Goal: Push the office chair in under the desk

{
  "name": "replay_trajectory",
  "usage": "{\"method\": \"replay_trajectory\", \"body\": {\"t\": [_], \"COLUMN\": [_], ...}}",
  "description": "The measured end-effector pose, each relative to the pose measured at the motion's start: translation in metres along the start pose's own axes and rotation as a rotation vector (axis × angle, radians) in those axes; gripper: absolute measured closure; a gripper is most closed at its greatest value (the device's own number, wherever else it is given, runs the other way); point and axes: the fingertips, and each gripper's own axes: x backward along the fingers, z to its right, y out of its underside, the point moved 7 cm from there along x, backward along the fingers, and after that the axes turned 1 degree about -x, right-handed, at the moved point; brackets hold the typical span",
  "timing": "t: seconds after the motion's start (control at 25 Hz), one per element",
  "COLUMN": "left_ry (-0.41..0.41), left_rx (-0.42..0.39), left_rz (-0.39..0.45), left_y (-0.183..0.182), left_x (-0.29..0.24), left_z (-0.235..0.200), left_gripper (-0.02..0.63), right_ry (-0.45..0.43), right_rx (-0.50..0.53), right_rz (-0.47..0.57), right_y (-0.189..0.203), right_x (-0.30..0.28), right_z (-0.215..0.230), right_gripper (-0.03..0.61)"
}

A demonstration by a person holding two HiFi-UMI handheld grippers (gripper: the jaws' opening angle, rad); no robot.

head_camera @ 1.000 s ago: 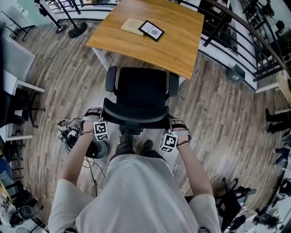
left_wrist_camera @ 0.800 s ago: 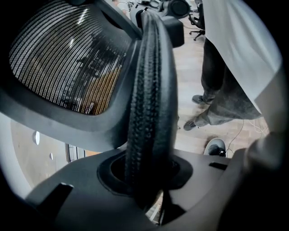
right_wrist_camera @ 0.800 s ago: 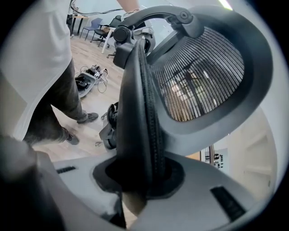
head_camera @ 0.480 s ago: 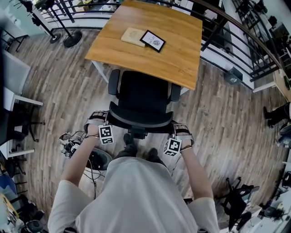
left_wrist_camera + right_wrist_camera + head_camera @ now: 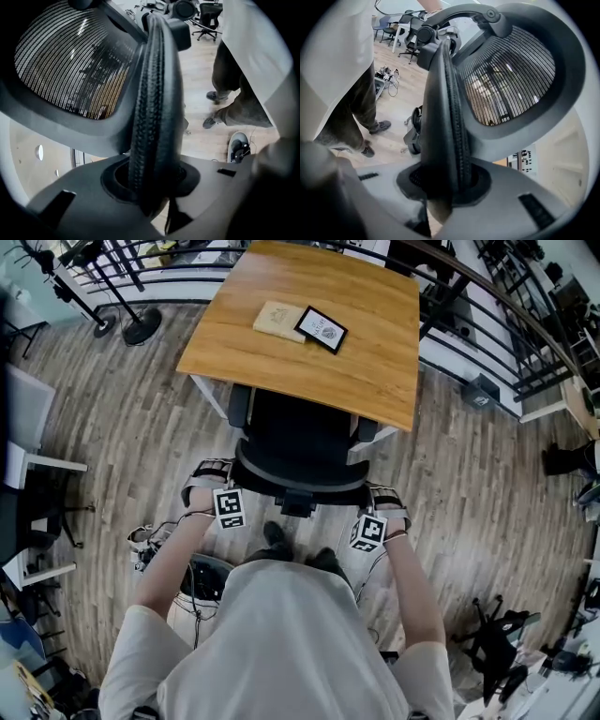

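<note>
The black office chair point(image 5: 298, 444) stands at the near edge of the wooden desk point(image 5: 366, 343), its seat front and armrests partly beneath the tabletop. My left gripper point(image 5: 214, 486) is shut on the left rim of the mesh backrest point(image 5: 298, 486), and my right gripper point(image 5: 382, 510) is shut on the right rim. In the left gripper view, the dark ribbed backrest rim point(image 5: 154, 108) runs down between the jaws of the left gripper point(image 5: 150, 185). In the right gripper view, the backrest rim point(image 5: 446, 117) sits the same way in the right gripper point(image 5: 443, 185).
A book point(image 5: 278, 316) and a black framed tablet point(image 5: 323, 329) lie on the desk. A round device with cables point(image 5: 204, 577) sits on the floor by my left leg. A stand base point(image 5: 142, 326) is at far left, a metal railing point(image 5: 487, 324) at right.
The chair has rolled forward toward the desk, its seat going partly under the tabletop. Both grippers have moved forward with the backrest, still holding it.
</note>
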Motion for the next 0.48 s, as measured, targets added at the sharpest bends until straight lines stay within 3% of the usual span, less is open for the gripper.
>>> {"method": "replay_trajectory", "body": {"t": [0.48], "left_ry": [-0.011], "left_rx": [-0.019], "left_rz": [0.012], "left_y": [0.028], "left_x": [-0.040], "left_z": [-0.058], "left_gripper": [0.518], "right_ry": [0.009], "right_rx": [-0.029], "right_rz": [-0.021], "right_y": [-0.022], "right_x": [-0.040], "right_z": [0.048], "right_gripper": [0.506]}}
